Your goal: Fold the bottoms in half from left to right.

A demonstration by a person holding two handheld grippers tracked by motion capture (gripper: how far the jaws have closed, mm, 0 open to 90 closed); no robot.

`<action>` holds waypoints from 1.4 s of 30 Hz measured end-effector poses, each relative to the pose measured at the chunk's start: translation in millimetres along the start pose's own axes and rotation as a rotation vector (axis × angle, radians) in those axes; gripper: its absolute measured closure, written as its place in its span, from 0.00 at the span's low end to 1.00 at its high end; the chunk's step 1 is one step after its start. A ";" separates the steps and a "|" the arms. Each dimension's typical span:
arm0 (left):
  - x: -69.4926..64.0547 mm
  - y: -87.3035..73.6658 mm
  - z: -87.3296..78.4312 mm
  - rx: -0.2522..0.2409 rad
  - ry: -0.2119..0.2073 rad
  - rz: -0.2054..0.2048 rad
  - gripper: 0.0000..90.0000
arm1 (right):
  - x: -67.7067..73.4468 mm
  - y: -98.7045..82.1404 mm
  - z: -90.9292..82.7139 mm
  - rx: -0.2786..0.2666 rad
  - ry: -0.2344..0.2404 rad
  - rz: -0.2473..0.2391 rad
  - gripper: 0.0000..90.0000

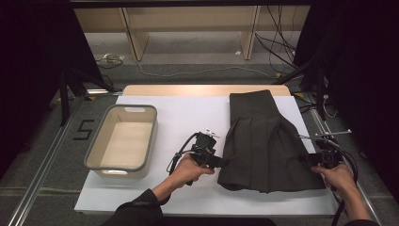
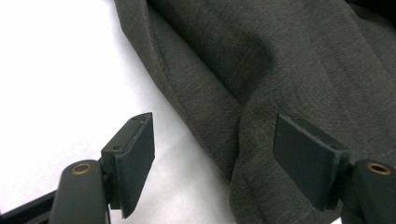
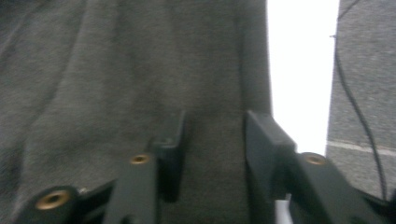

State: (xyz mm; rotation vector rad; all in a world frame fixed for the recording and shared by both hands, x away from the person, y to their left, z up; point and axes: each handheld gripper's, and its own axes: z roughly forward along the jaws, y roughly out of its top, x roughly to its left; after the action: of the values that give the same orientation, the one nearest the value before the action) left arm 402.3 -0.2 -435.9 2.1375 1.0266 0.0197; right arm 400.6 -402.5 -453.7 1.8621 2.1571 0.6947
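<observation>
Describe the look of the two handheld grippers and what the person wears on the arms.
Both grippers are black. The left gripper has a looping black cable and a small pale fitting on top; the right gripper trails a thick black cable too. In the gripper views, each has flat rectangular black pads on arms with brass-coloured pivot rings. A dark sleeve covers the left forearm.

The right gripper view is blurred, softening the dark skirt [image 3: 116,70]. In the high view, the right gripper [image 1: 308,159] jaws' tips at the counter's [image 1: 188,117] right edge are too small to judge.
</observation>
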 end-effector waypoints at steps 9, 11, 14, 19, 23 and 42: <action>2.4 -1.8 4.3 0.011 -0.005 -0.034 0.28 | 4.1 0.1 -3.3 0.009 -0.014 -0.044 0.97; 3.1 -2.2 6.5 0.012 -0.013 -0.038 0.27 | 3.1 1.4 -6.8 -0.001 -0.062 -0.052 0.97; 4.0 -3.8 10.9 0.016 -0.041 -0.064 0.26 | -0.1 1.7 -10.6 -0.024 -0.088 -0.040 0.97; 1.9 -6.5 21.2 0.042 -0.080 -0.086 0.25 | 0.8 0.2 -4.1 -0.006 -0.092 -0.049 0.95; -2.6 -7.6 28.6 0.058 -0.112 -0.100 0.25 | 0.4 -0.6 -2.9 -0.009 -0.082 -0.040 0.88; -28.8 -7.6 55.3 0.124 -0.228 -0.119 0.24 | 0.8 1.1 0.2 -0.002 -0.050 -0.014 0.59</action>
State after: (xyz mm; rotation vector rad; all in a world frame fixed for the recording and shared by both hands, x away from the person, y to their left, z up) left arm 395.1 -51.1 -472.1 2.1263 1.0398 -0.3458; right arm 401.5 -401.6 -453.2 1.8417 2.1352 0.6407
